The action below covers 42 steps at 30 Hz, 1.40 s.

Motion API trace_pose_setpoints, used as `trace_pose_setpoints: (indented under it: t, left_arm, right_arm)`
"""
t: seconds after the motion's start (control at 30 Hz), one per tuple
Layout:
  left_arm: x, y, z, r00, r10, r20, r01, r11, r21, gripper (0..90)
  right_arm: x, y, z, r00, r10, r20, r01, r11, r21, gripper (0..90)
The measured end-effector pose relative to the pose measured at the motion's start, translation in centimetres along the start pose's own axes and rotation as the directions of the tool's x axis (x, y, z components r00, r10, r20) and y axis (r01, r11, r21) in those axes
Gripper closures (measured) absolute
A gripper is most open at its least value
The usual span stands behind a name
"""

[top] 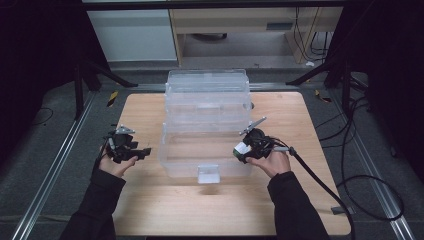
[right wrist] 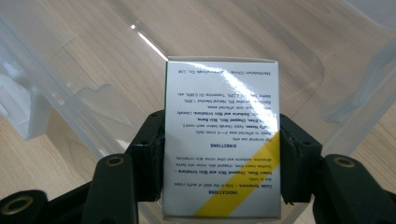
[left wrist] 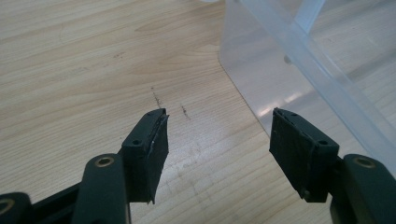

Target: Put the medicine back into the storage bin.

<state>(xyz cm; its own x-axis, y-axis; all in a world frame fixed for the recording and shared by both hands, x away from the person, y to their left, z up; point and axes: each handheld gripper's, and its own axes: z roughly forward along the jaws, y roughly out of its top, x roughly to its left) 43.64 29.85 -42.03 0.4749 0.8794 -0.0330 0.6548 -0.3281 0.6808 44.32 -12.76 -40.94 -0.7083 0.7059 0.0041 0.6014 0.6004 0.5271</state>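
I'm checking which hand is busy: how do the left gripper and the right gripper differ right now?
The right gripper is shut on a small printed box; the left gripper is open with nothing between its jaws. The right gripper is at the clear plastic bin; the left gripper is beside it over the wooden table. Both have black jaws.

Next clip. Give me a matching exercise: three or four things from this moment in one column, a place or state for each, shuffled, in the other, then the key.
Things:
1. left gripper
2. right gripper
3. small box
4. clear bin

States or places:
A. printed white face with a yellow stripe
B. jaws apart over bare wood, beside the bin's corner
C. stands mid-table, see-through
D. jaws closed on the box, above the bin

Pairs: 1-B, 2-D, 3-A, 4-C
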Motion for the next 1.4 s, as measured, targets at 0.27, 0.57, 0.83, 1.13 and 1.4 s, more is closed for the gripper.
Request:
trace_pose_setpoints:
  t: [0.27, 0.57, 0.83, 1.13, 1.4]
  left_arm:
    - [-0.4, 0.2, -0.3, 0.9999, 0.012, 0.008, -0.012, 0.9999, -0.011, 37.4]
    - [-1.1, 0.9, -1.6, 0.9986, 0.043, 0.03, -0.041, 0.9972, -0.063, 40.7]
    - [-2.8, 1.9, -3.0, 0.993, 0.105, 0.054, -0.099, 0.9897, -0.103, 42.8]
    - [-6.4, 3.1, -3.6, 0.9652, 0.234, 0.118, -0.22, 0.9686, -0.116, 43.4]
    - [-9.1, 3.7, -3.0, 0.9258, 0.337, 0.171, -0.326, 0.941, -0.091, 43.2]
  right_arm:
    - [0.1, 0.0, -0.5, 1.0, -0.008, -0.001, 0.008, 0.999, -0.044, 44.7]
    - [-0.4, -0.6, -3.4, 0.9997, 0.001, 0.023, 0.002, 0.987, -0.16, 39.5]
    - [-1.5, -2.4, -6.2, 0.9978, 0.027, 0.061, -0.011, 0.971, -0.239, 36.0]
    - [-3.3, -5.3, -6.9, 0.9925, 0.085, 0.087, -0.062, 0.97, -0.236, 34.2]
    - [-4.9, -7.4, -6.4, 0.9876, 0.126, 0.094, -0.102, 0.97, -0.221, 33.4]
